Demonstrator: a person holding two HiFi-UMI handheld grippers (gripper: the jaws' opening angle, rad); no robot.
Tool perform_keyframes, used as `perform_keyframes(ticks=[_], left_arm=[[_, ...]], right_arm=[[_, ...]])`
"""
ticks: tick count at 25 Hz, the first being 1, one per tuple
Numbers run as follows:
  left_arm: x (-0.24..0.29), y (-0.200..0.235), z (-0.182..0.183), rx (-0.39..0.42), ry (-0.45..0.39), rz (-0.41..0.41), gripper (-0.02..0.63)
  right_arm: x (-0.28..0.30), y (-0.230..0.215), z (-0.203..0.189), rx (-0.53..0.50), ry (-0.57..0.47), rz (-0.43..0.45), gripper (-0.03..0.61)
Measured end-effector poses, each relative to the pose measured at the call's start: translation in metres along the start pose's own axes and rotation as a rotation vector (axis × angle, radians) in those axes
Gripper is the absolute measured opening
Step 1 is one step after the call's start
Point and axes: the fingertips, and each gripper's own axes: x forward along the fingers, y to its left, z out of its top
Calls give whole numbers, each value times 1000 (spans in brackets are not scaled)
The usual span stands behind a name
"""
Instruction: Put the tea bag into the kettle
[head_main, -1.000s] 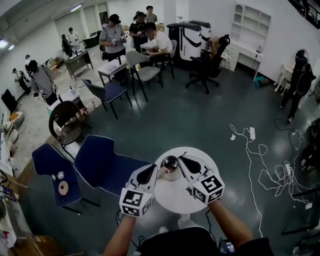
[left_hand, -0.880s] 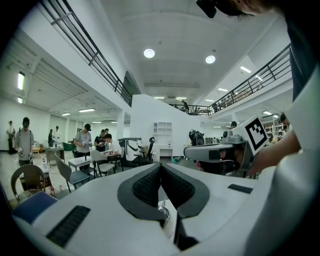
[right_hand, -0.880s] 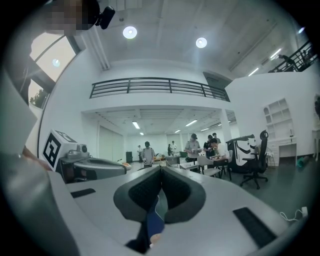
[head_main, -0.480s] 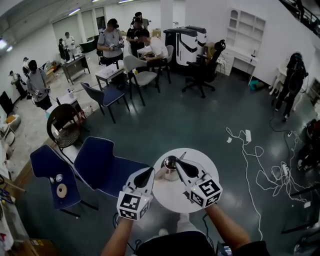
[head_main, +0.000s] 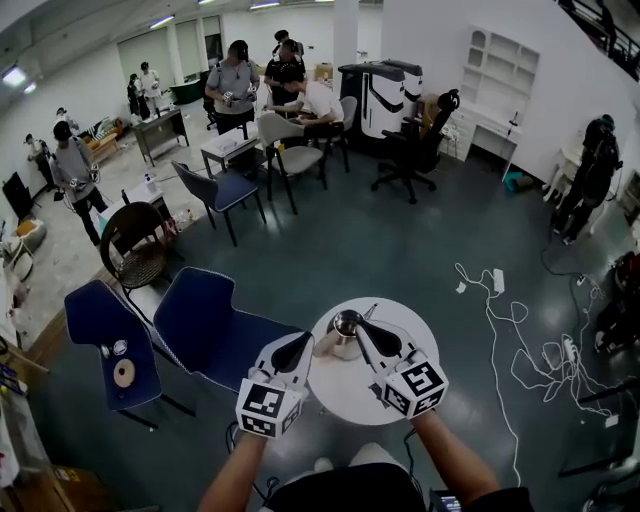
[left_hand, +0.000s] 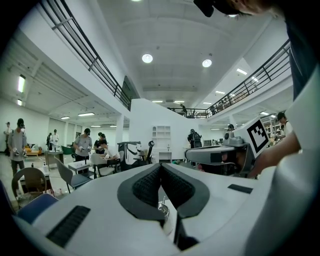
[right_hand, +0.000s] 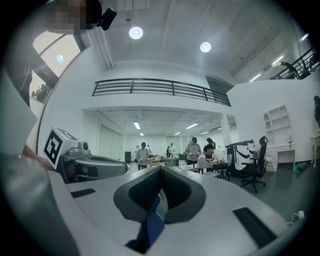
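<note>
White plastic with dark ribbed pads, the left gripper (head_main: 303, 341) sits just left of the kettle (head_main: 343, 327). Its jaws are pressed together on nothing, and its own view shows a glint of what is probably the kettle's metal through the gap behind the tips. The kettle itself stands on the round white table (head_main: 350, 396), shiny, with its top seemingly open to the head camera. Just right of the kettle, the right gripper (head_main: 362, 322) reaches its tips to the rim, jaws likewise closed tight. A blue strip (right_hand: 155, 222) shows in the gap behind those tips; I cannot tell whether it belongs to the tea bag or to something beyond. The tea bag cannot be picked out in any view.

By my reading, the step in hand is the approach to the kettle's mouth. The next move calls for centring the right tips over the opening, then parting the jaws there if they hold the bag.
</note>
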Motion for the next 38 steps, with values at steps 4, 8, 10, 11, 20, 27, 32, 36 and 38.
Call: perform_keyframes(ticks=[4, 8, 10, 11, 20, 27, 32, 36, 38], left_arm=[[-1, -15, 0, 8, -2, 12, 16], [1, -37, 3, 20, -1, 18, 15], [5, -51, 8, 19, -6, 25, 15], [7, -58, 11, 17, -6, 27, 15], [15, -140, 21, 12, -7, 25, 15], [6, -186, 23, 20, -5, 33, 15], [-13, -202, 25, 23, -13, 55, 15], [-28, -208, 21, 17, -16, 73, 15], [-33, -215, 20, 16, -15, 75, 15]], right_arm=[[-14, 0, 1, -6, -8, 11, 18], [-33, -6, 6, -7, -21, 18, 18], [-46, -14, 8, -7, -23, 23, 18], [-53, -18, 11, -6, -24, 25, 18], [-126, -39, 21, 5, -42, 30, 18], [-171, -40, 19, 7, -42, 39, 18], [-190, -26, 19, 4, -47, 65, 18], [-200, -10, 16, 3, -48, 90, 18], [-207, -4, 14, -1, -48, 99, 18]])
